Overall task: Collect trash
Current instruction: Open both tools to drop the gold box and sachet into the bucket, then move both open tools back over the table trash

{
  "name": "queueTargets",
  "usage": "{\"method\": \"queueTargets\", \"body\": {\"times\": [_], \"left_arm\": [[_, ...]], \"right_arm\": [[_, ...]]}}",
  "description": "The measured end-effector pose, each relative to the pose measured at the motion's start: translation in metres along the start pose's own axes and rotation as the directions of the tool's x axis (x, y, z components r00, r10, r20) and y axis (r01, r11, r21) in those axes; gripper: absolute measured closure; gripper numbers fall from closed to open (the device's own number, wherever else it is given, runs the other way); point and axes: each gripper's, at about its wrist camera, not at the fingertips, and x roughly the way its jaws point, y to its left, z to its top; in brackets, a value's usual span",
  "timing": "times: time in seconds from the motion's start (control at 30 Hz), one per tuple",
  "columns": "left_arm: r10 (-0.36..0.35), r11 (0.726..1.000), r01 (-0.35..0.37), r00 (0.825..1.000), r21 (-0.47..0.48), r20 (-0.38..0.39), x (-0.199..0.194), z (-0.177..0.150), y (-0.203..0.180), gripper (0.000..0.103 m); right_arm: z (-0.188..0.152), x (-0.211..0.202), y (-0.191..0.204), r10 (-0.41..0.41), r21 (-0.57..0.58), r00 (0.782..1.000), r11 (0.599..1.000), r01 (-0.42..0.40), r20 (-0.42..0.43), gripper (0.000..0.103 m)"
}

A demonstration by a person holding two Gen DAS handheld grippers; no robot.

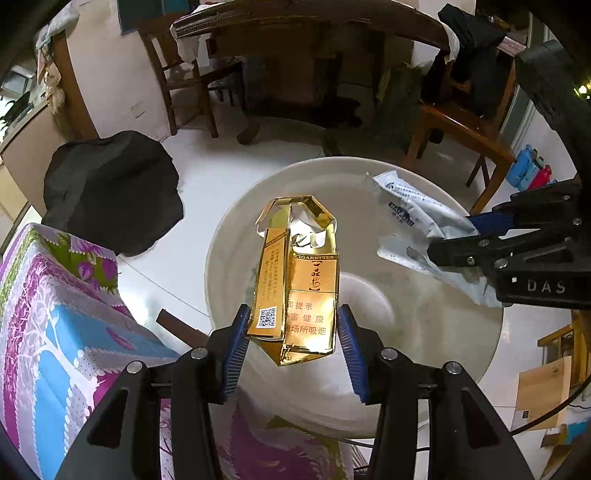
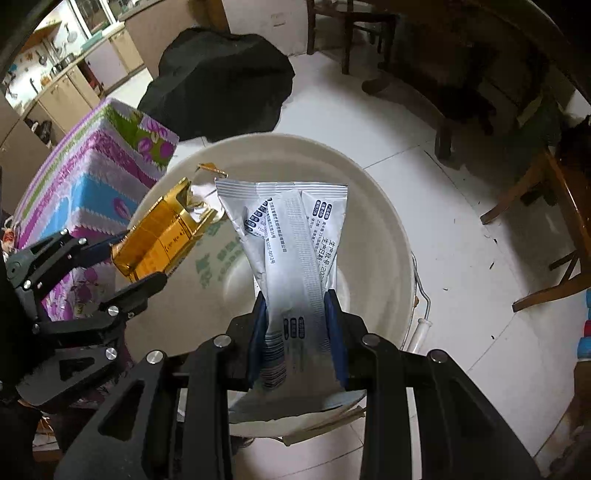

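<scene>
Low in the left wrist view, the left gripper [image 1: 291,332] has its jaws clamped on the lower end of a crumpled gold cigarette pack [image 1: 295,284], blue pads pressing its 2 narrow sides; the pack stands up toward frame centre, lid flipped open and foil liner showing. At bottom centre of the right wrist view, the right gripper [image 2: 297,332] has its jaws closed tight on a silver-white wrapper [image 2: 291,240], pinched near its printed lower end, the rest fanning upward to a flat sealed edge. Both pieces hang over a pale bucket [image 2: 376,236] that fills mid-frame; its wire handle [image 2: 424,295] drops along the right side. Neither piece is seen touching the bucket.

The pack looks light, thin card already dented, so it should crush further under pressure and is best held across the stiffer bottom corners as now. The wrapper looks lighter still, limp and slick film, likely to slide or flutter; a pinch across the doubled seam seems safest.

At left, just beside the bucket, stands a box [image 1: 55,314] under floral cloth. Beyond, upper left, a black bag [image 1: 110,192] slumps on white floor tiles [image 2: 443,177]. Farthest back, wooden chairs [image 1: 461,122] ring a dark table [image 1: 295,22].
</scene>
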Motion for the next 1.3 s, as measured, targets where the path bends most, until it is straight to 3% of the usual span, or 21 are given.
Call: {"method": "queueTargets", "body": {"times": [0.3,0.57,1.3], "left_arm": [[0.011,1.0,-0.011,1.0,-0.001,-0.006,0.003,0.004,0.002,0.054],[0.028,0.999,-0.028,0.999,0.018,-0.033,0.012,0.009,0.002,0.052],[0.016,1.0,-0.016,1.0,-0.017,-0.009,0.004,0.009,0.007,0.051]], "right_arm": [[0.011,0.009,0.004,-0.069,-0.072,0.995,0.995,0.064,-0.067,0.073],[0.017,0.019,0.0,-0.073,-0.071,0.992,0.995,0.065,-0.105,0.071],[0.015,0.015,0.003,-0.054,-0.038,0.995,0.998,0.051,-0.079,0.067]]}}
